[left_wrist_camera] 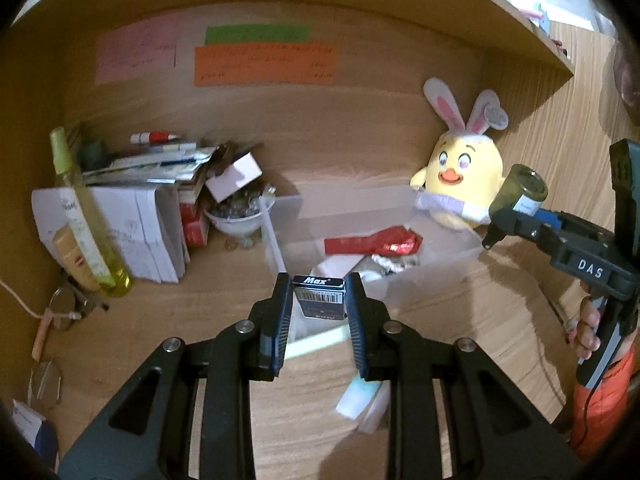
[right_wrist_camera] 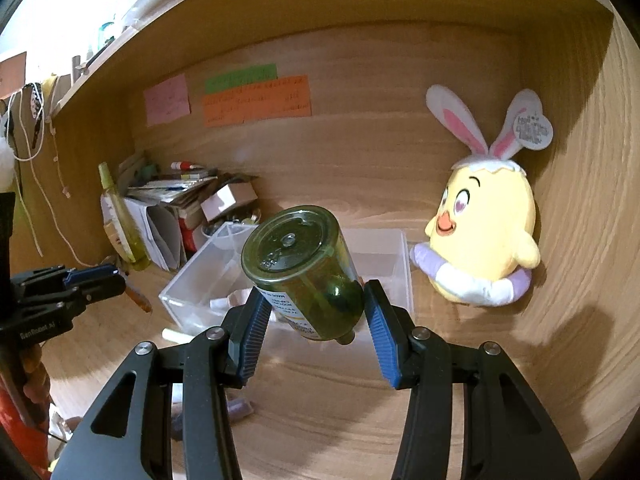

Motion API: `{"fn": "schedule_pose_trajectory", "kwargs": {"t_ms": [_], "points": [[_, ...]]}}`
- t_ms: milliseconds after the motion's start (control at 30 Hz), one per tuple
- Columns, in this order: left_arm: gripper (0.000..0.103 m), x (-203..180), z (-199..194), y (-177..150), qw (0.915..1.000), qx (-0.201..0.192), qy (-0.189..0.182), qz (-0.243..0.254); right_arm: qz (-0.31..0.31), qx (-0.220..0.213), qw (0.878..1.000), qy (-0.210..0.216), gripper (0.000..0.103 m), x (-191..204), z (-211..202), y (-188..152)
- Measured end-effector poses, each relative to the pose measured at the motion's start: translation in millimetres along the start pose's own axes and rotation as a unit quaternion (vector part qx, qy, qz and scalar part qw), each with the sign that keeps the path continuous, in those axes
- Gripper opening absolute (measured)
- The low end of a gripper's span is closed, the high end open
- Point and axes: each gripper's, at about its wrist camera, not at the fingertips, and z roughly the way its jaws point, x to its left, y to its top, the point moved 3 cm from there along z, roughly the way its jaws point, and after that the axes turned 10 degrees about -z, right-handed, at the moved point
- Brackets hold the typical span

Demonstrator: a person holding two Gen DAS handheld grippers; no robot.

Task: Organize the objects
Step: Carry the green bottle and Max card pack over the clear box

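My left gripper (left_wrist_camera: pixel 319 292) is shut on a small dark box (left_wrist_camera: pixel 320 298) marked "Max" with a barcode, held above the desk in front of a clear plastic bin (left_wrist_camera: pixel 448 262). The bin holds a red wrapper (left_wrist_camera: pixel 374 243) and some white items. My right gripper (right_wrist_camera: pixel 316 304) is shut on a green glass bottle (right_wrist_camera: pixel 302 268) that lies tilted, its base toward the camera, above the same clear bin (right_wrist_camera: pixel 405 272). In the left wrist view the right gripper (left_wrist_camera: pixel 496 222) and bottle (left_wrist_camera: pixel 520 192) hang at the right, beside the bin.
A yellow chick plush (right_wrist_camera: pixel 482 236) with bunny ears sits against the right wall. At the back left stand stacked papers (left_wrist_camera: pixel 136 232), a bowl of small items (left_wrist_camera: pixel 240 216) and a tall yellow spray bottle (left_wrist_camera: pixel 86 224). Glasses (left_wrist_camera: pixel 66 306) and white packets (left_wrist_camera: pixel 362 400) lie on the desk. A shelf runs overhead.
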Motion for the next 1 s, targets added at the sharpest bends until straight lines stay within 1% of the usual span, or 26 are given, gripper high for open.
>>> {"fn": "schedule_pose_trajectory", "kwargs": {"t_ms": [267, 367, 500, 700, 900, 1000], "points": [[0.026, -4, 9, 19, 0.9999, -0.012, -0.01, -0.003, -0.006, -0.015, 1.0, -0.009, 0.044, -10, 6, 20], [0.026, -5, 12, 27, 0.9996, -0.014, -0.021, -0.009, -0.01, -0.017, 1.0, -0.014, 0.044, -13, 10, 27], [0.026, -7, 20, 33, 0.9995, -0.016, -0.024, -0.011, -0.016, -0.013, 1.0, -0.02, 0.044, -15, 20, 30], [0.026, -8, 39, 38, 0.9997, -0.006, -0.021, -0.014, -0.004, 0.015, 1.0, -0.022, 0.044, -23, 47, 21], [0.026, -8, 64, 33, 0.9997, 0.014, -0.012, -0.014, 0.001, 0.048, 0.999, -0.018, 0.044, -28, 74, 7], [0.026, -7, 75, 30, 0.9995, 0.026, -0.009, -0.016, -0.004, 0.057, 0.998, -0.026, 0.044, -28, 82, 3]]}}
